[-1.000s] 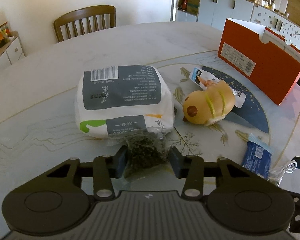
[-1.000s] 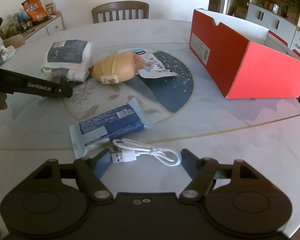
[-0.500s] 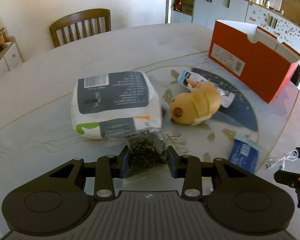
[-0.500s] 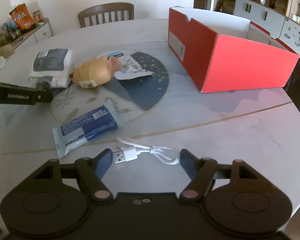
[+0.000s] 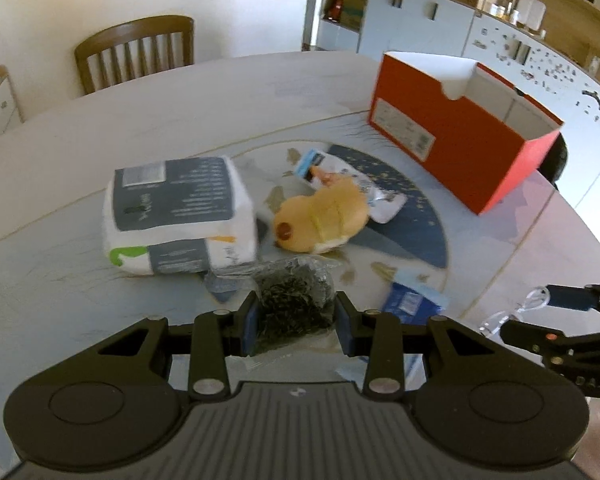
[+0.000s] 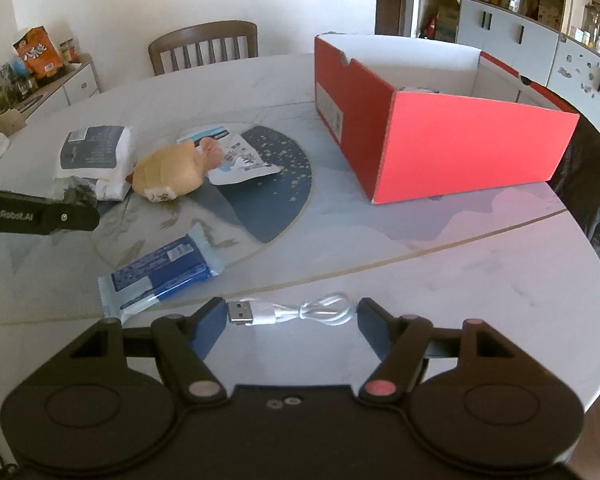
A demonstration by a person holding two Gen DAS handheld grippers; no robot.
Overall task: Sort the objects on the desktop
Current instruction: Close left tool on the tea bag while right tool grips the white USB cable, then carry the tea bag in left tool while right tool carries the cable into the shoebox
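Since a second ago, your left gripper (image 5: 296, 320) has drawn the clear bag of dark dried leaves (image 5: 294, 304) away from the white paper pack (image 5: 176, 220), which it lay against before; the bag now looks raised off the table (image 5: 80, 148), though the blur leaves that unsure. Both blue pads press on the bag, so your left tool is clamped on it. The bag's long axis runs away from the camera, its crumpled upper end pointing toward the yellow plush toy (image 5: 320, 216).

Your right gripper (image 6: 290, 320) has its jaws still well apart, closing a little over the last half second, with the white USB cable (image 6: 296, 314) between them. The cable's long axis runs left to right across the gap. Its metal plug points at the left pad and sits just beside it; the looped end lies near the right pad. Whether either pad touches it you cannot tell, and no squeeze shows.

Beyond the cable, the blue snack wrapper (image 6: 160, 276) lies slanted, its long axis running from near left to far right. The plush toy lies partly over a white printed pouch (image 6: 236, 156) on the table's dark blue patch. The red box (image 6: 452, 148) stands open at the far right, well apart from both tools.
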